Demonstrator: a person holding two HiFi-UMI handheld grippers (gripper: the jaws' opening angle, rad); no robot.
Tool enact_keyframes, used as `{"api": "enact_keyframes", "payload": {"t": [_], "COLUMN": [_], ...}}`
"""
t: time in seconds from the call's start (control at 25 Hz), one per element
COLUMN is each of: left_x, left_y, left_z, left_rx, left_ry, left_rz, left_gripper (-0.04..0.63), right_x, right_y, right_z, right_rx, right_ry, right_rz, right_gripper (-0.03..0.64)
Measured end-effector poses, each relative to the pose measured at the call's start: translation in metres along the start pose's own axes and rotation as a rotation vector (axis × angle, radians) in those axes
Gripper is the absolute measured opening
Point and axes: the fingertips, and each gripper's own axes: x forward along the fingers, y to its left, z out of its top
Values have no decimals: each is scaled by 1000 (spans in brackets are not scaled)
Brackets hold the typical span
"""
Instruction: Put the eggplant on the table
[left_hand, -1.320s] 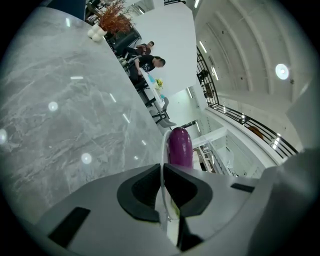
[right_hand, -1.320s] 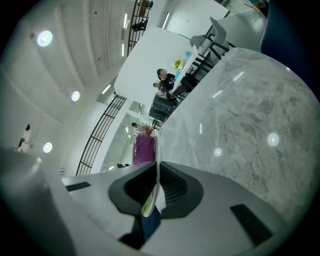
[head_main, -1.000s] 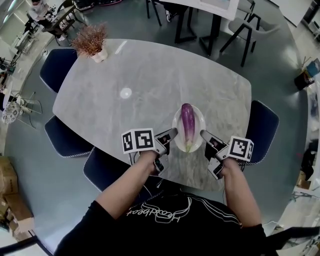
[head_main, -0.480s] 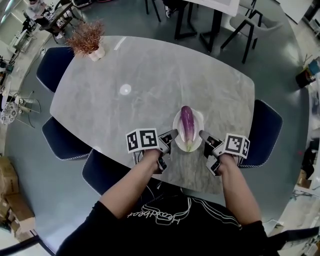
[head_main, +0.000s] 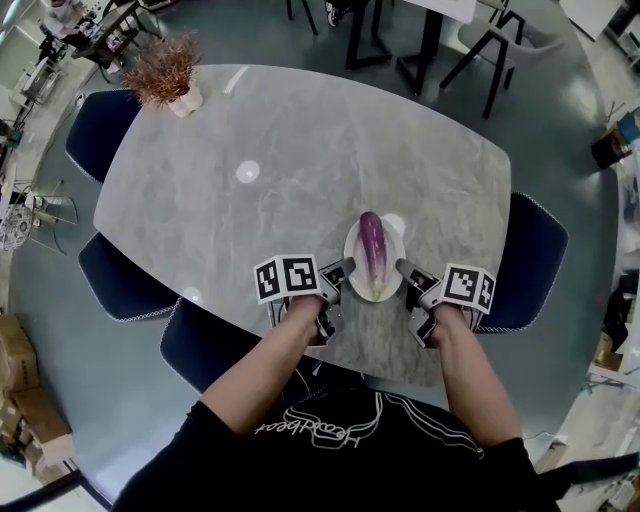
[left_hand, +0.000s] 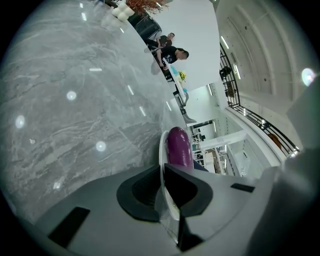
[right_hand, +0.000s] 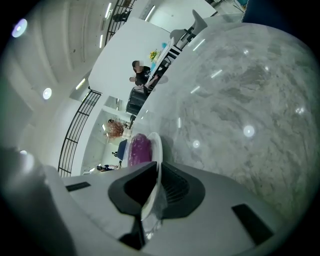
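Eggplant (head_main: 371, 250), glossy purple, lay on a round white plate (head_main: 352, 250); left gripper (head_main: 346, 267) and right gripper (head_main: 401, 266) clamped opposite rims, likely to keep it level.

One eggplant (head_main: 372, 250) and one white plate (head_main: 351, 258) are counted. Two grippers are seen, a left gripper (head_main: 340, 272) and a right gripper (head_main: 405, 270), and one marker cube (head_main: 287, 278) is carried by each. One grey marbled bench (head_main: 300, 150) is present, with one potted dried plant (head_main: 162, 72) on it. Four dark blue chairs (head_main: 98, 130) are counted round the bench.
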Motion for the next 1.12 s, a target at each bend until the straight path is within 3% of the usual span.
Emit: {"api": "enact_keyframes", "payload": {"t": [0.32, 0.52, 1.12], "left_x": [5, 7, 9], "left_y": [6, 5, 10], "left_z": [-1, -1, -2], "left_rx": [20, 82, 95], "left_ry": [12, 16, 25], "left_rz": [46, 52, 62], "left_gripper": [26, 25, 26], "right_x": [3, 3, 4], "right_y": [-5, -5, -8], "right_z": [0, -1, -1], "right_rx": [-43, -62, -133], "right_ry": [21, 27, 33], "right_rz": [-59, -79, -123], "right_gripper": [18, 18, 20]}}
